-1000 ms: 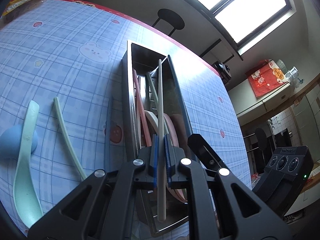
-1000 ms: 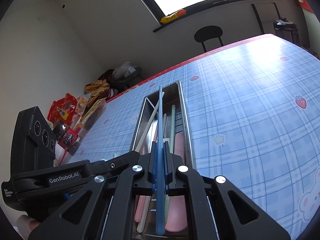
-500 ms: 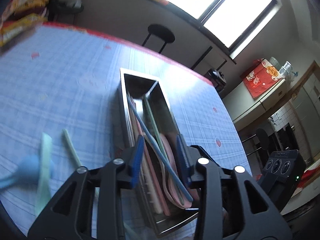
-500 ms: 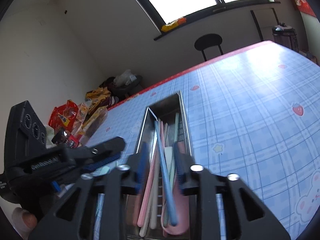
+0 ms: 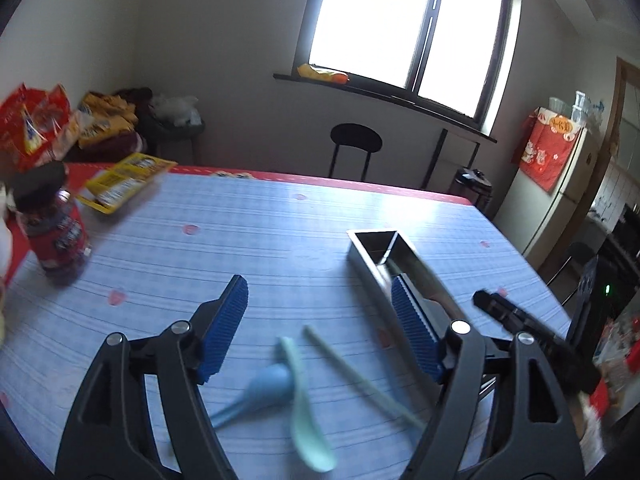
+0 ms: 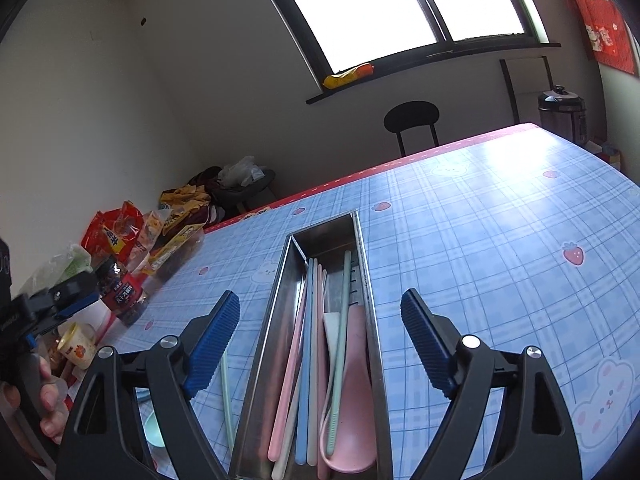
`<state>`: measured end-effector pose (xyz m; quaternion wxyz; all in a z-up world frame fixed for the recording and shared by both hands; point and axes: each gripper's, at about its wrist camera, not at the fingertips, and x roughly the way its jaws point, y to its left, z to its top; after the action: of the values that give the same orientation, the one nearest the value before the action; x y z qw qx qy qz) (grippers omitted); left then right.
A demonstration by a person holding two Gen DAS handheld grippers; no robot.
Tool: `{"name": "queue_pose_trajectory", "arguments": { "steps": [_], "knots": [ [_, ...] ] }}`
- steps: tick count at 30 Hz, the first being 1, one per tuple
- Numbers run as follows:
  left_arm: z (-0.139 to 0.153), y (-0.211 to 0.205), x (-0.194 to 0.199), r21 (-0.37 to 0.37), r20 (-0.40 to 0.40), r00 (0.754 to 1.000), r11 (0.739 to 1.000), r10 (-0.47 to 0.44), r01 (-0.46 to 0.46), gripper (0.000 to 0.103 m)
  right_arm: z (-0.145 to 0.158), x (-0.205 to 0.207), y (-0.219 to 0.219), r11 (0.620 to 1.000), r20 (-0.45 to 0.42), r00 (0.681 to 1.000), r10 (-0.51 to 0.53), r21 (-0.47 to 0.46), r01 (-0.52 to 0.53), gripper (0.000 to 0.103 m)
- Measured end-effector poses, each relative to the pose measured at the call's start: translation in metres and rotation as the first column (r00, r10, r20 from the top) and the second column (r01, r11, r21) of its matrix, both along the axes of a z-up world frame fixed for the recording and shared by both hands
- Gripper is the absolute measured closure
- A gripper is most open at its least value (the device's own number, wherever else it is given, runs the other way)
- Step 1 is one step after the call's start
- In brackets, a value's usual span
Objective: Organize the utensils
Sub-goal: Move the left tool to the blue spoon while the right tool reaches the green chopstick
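A long steel utensil tray (image 6: 366, 280) lies on the blue checked tablecloth and holds pink, blue, white and green chopsticks (image 6: 303, 364) and a pink spoon (image 6: 354, 432). My right gripper (image 6: 320, 344) is open and empty above the tray's near end. My left gripper (image 5: 318, 332) is open and empty above the table. Below it lie a mint green spoon (image 5: 304, 412), a blue spoon (image 5: 256, 392) and a green chopstick (image 5: 360, 380). The tray also shows in the left wrist view (image 5: 364, 256), to the right of the left gripper.
A dark jar with a red label (image 5: 52, 232) and a yellow packet (image 5: 120, 184) are at the table's left. Snack bags (image 6: 120, 232) crowd the left edge. A black stool (image 5: 354, 148) stands behind the table. The green chopstick (image 6: 226, 392) lies left of the tray.
Both grippers opened and let their chopsticks drop into the tray. The left gripper swung left and up, away from the tray, over the loose spoons. The right gripper rose slightly.
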<state>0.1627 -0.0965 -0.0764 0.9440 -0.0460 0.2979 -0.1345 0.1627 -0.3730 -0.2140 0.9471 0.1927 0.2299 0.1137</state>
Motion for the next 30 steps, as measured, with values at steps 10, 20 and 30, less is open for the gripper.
{"name": "queue_pose_trajectory", "arguments": {
  "steps": [10,20,30],
  "knots": [
    [-0.016,0.077,-0.035,0.066,-0.032,0.999,0.998,0.007,-0.004,0.029,0.004,-0.011,0.026,0.995,0.003,0.999,0.037,-0.096,-0.037,0.027],
    [-0.055,0.096,-0.027,0.099,-0.073,0.995,0.992,-0.071,0.078,0.034,0.010,-0.022,0.085,0.960,-0.105,0.978,0.182,-0.196,-0.200,0.059],
    [-0.084,0.096,-0.014,0.019,-0.070,0.991,0.993,-0.115,0.117,0.040,-0.006,-0.009,0.141,0.902,-0.274,0.944,0.184,-0.334,-0.273,0.073]
  ]
}}
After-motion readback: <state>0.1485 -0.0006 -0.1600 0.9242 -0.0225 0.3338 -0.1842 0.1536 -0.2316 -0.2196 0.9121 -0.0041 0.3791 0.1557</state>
